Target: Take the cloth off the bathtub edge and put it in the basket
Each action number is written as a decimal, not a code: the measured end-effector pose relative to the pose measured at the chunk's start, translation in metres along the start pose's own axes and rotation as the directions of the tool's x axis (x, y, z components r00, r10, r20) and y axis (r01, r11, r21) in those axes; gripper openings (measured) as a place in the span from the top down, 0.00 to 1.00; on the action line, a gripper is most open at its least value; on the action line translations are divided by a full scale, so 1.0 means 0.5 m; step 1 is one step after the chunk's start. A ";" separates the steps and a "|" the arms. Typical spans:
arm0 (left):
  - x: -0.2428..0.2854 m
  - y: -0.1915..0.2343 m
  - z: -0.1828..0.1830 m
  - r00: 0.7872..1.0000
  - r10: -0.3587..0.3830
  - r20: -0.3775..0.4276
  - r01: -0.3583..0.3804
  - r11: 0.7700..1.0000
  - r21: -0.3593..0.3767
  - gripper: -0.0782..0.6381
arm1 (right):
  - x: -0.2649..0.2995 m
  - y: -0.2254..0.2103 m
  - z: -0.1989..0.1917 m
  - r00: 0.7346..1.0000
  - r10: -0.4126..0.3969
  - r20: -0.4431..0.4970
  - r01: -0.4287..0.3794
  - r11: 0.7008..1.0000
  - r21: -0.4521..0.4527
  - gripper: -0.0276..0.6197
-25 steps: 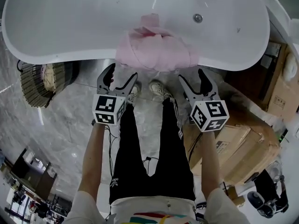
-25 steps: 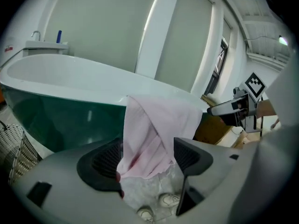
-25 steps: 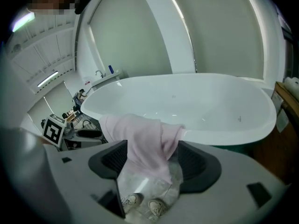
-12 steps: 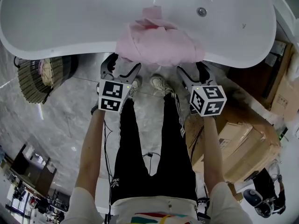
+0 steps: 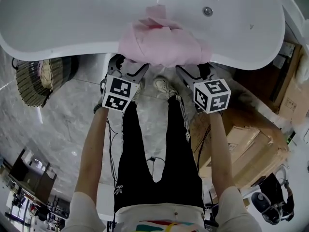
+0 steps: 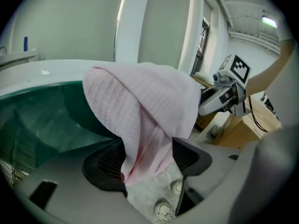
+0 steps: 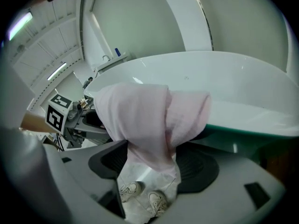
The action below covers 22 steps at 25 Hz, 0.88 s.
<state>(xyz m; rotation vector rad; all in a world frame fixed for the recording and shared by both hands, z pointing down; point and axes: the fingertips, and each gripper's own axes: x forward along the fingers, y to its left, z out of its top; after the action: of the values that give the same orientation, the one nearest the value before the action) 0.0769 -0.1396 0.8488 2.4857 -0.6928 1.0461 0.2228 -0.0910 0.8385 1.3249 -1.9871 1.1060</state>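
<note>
To your left, the woven basket [image 5: 41, 79] sits on the floor beside the bathtub [image 5: 72, 52]. Your left hand-held gripper [image 5: 129, 64] is released, jaws straddling the pink cloth [image 5: 161, 42] draped over the tub's near edge. Your right hand-held gripper [image 5: 194, 69] is released too, astride the cloth's other end

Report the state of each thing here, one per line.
pink cloth, draped over the bathtub edge
left gripper, open, jaws either side of the cloth
right gripper, open, jaws either side of the cloth
basket, on the floor, without the pink cloth
</note>
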 end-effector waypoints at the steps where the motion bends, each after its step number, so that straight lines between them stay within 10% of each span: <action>1: 0.006 -0.004 -0.001 1.000 -0.007 -0.006 0.007 1.000 0.011 0.42 | 0.002 0.000 0.002 1.000 0.001 0.007 -0.001 1.000 0.014 0.45; 9: 0.025 -0.024 0.011 0.999 -0.033 -0.007 0.033 0.999 0.027 0.66 | 0.005 0.007 0.005 0.999 0.023 0.032 -0.024 0.999 0.029 0.48; 22: 0.010 -0.048 0.011 0.996 -0.088 -0.015 0.087 0.994 -0.061 0.79 | -0.002 0.031 0.016 0.998 0.017 0.056 -0.016 1.000 -0.022 0.85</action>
<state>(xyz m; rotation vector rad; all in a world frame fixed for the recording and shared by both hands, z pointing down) 0.0966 -0.1240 0.8456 2.4294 -0.5961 0.9991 0.2092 -0.0944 0.8280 1.3446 -2.0481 1.0631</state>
